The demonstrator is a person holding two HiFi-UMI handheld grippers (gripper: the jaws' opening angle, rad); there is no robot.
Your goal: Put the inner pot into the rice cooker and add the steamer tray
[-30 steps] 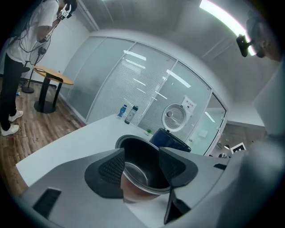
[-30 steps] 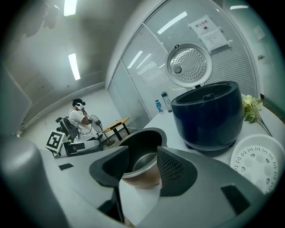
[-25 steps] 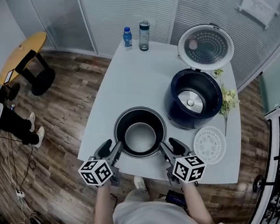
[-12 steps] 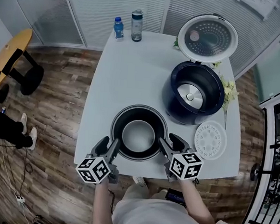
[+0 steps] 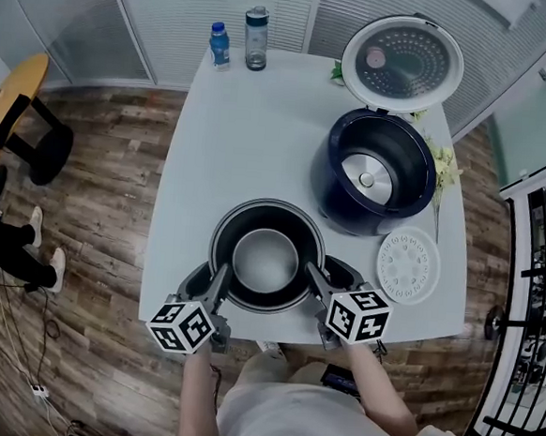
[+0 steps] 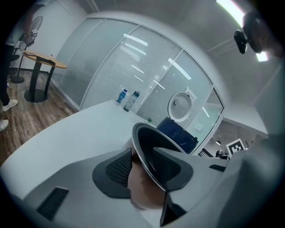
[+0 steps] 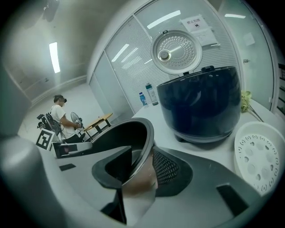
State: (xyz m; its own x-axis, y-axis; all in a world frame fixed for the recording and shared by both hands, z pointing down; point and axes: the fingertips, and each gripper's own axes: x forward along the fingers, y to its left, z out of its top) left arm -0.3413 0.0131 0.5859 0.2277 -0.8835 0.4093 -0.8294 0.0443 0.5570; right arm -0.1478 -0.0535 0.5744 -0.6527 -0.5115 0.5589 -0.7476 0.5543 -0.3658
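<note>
At 6 o'clock on the tabletop (image 5: 262, 117), I record left gripper (image 5: 210, 275) and right gripper (image 5: 327, 273) fingers, just closed in, clamping the thin rim of the round metal inner pot (image 5: 266, 264).

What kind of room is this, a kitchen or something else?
Likely an office or lab room rather than a kitchen: blind-covered glass walls, a plain white table on wood flooring, and a rice cooker simply set on that table.
</note>
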